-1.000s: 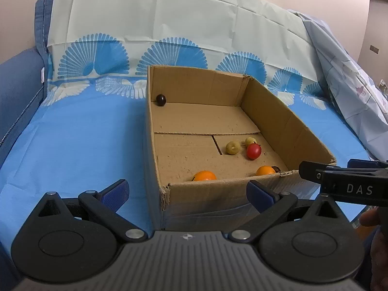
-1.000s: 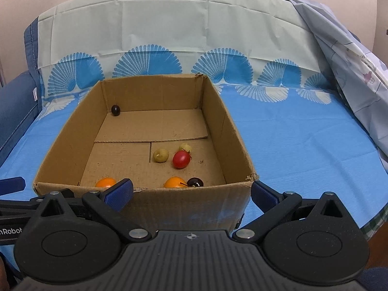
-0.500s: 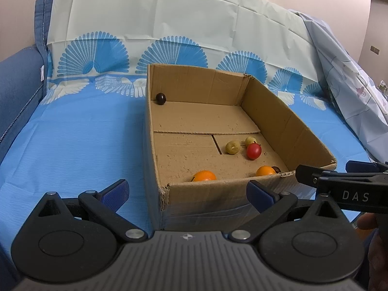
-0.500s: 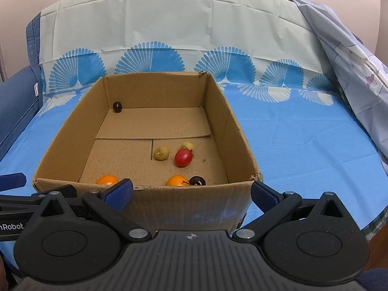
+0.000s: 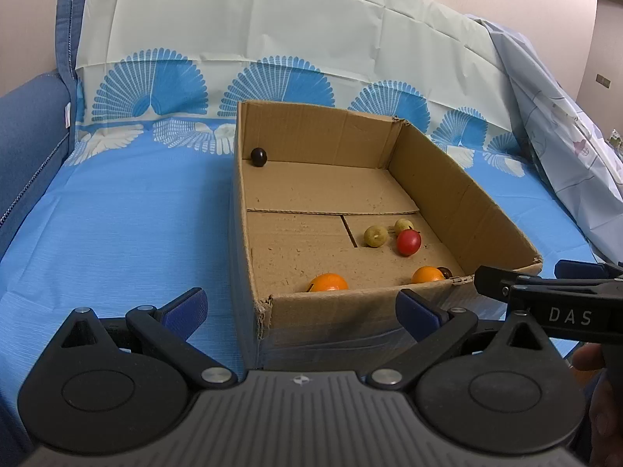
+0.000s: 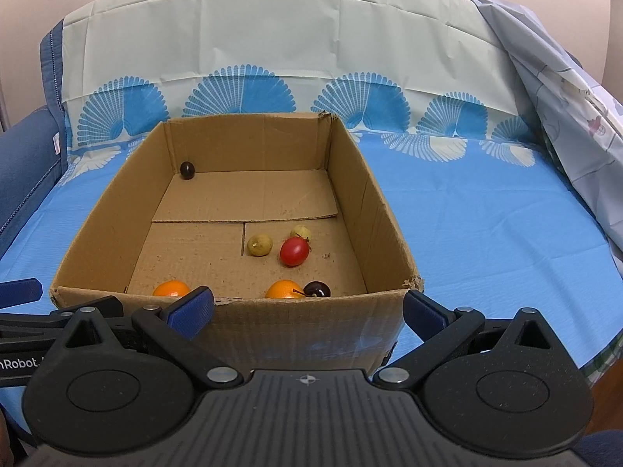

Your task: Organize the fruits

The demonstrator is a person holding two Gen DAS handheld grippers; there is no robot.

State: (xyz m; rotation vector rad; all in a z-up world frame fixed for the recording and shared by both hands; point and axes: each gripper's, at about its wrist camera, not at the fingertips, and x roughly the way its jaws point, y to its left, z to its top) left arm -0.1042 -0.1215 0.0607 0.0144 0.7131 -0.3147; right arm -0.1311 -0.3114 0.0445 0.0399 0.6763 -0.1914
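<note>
An open cardboard box sits on a blue cloth. Inside lie two oranges, a red fruit, two yellow-green fruits, a dark cherry by the near wall, and a dark round fruit in the far left corner. My left gripper is open, in front of the box's near left corner. My right gripper is open, just short of the near wall. Both are empty.
The blue cloth covers a sofa-like seat, with a pale patterned backdrop behind. A blue armrest rises at the left. A draped sheet hangs at the right. Free cloth lies on both sides of the box.
Both grippers have risen slightly, so I see a little more of the box floor. The fruits have not moved and both grippers stay open.
</note>
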